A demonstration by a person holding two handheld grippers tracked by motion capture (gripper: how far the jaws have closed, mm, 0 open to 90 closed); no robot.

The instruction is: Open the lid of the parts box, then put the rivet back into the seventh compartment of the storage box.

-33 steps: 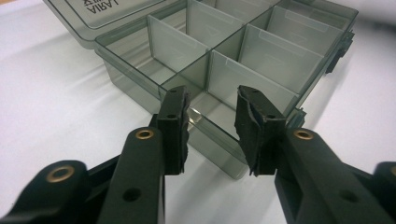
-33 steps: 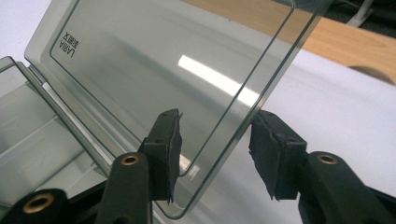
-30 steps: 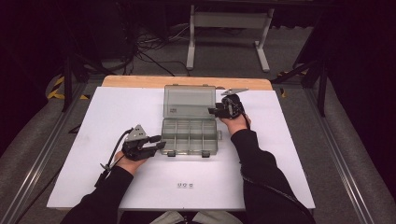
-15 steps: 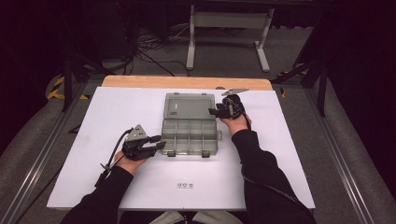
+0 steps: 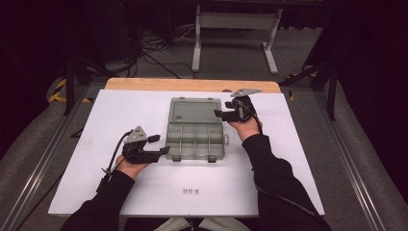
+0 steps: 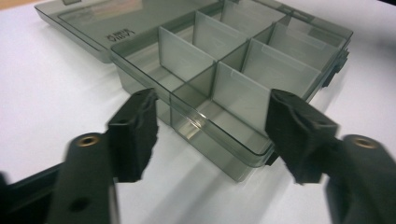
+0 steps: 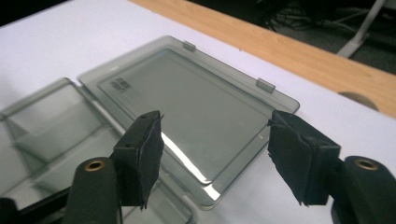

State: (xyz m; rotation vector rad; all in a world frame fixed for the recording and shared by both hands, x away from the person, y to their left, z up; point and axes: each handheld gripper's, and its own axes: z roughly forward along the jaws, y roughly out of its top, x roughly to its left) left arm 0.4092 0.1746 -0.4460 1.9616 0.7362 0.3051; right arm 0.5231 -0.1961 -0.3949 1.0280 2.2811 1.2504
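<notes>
Right gripper view shows the right gripper (image 7: 212, 154) spread just above the flat lid (image 7: 187, 112) of the organizer box (image 5: 195, 134), so it should probably pinch the lid's near edge squarely, while the left gripper (image 6: 212, 135), also spread, steadies the tray corner before it.

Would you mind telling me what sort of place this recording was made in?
Probably a lab or workshop set up for recording, not a home. A white board covers a wooden table on a grey floor with rails, loose cables lie behind it, and a clear compartment box lies open on the board.

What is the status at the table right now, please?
Left hand-held gripper open at box front-left corner. Right hand-held gripper open by the lid. Box open, compartments look empty. Nothing in the way.
</notes>
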